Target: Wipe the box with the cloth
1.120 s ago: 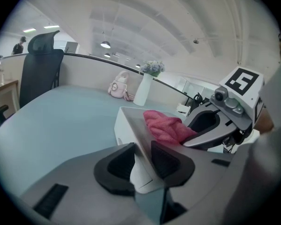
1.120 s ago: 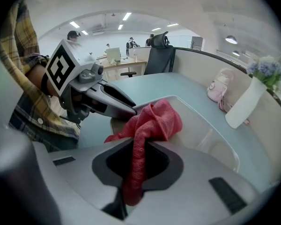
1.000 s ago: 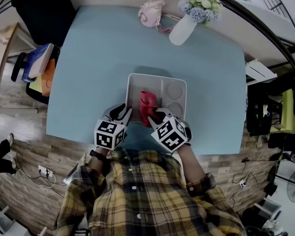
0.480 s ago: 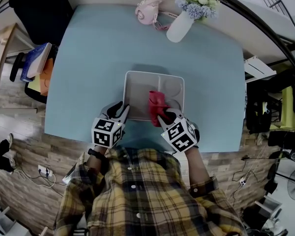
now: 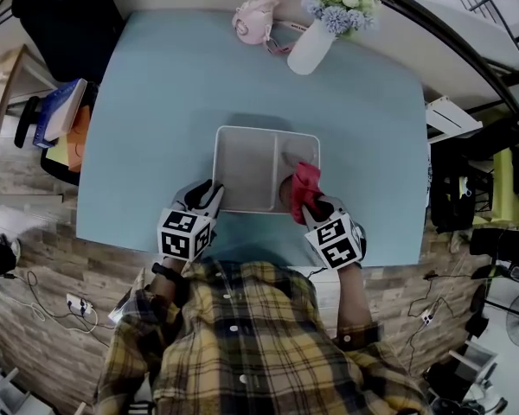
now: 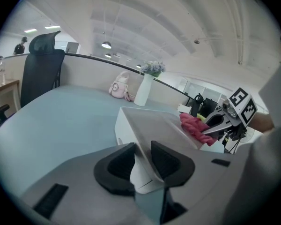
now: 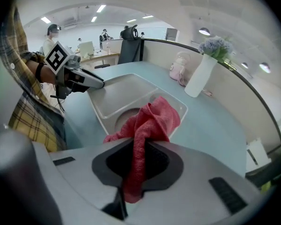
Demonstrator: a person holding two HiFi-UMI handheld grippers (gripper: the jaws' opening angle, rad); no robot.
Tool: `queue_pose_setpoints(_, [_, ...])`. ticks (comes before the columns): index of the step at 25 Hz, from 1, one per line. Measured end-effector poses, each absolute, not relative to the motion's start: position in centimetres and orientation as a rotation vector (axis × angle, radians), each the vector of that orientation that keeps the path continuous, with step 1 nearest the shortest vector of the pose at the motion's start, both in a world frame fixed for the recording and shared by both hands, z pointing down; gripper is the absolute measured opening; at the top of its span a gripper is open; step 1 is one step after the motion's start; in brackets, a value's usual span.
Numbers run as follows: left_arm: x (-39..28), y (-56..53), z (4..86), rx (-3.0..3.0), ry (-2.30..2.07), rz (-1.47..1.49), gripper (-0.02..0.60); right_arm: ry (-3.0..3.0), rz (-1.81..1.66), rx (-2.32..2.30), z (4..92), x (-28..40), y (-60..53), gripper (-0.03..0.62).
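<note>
Sliding one cloth across one box, from box's middle to box's right end.
Clamps cloth in right gripper; keeps left gripper pinched on box's near rim.

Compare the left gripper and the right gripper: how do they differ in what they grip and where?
The left gripper is shut on the wall of the white divided plastic box; the right gripper is shut on the red cloth. The left gripper sits at the box's near left corner; the right gripper is at its near right, with the cloth inside the box. Both are shut on something.
</note>
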State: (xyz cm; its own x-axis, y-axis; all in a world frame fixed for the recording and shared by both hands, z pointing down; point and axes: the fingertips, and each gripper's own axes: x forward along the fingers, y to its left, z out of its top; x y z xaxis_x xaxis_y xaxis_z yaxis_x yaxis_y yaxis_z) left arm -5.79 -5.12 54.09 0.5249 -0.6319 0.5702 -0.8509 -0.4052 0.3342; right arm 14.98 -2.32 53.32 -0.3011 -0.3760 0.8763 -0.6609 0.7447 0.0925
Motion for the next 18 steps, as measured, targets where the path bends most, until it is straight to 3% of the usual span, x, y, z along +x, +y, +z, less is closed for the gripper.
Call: queue_pose_setpoints(18, [-5.6,-5.2,54.0,2.189,-1.188,0.51,0.11,-1.825,0.42,1.008,52.2,21.3,-2.1,0.046])
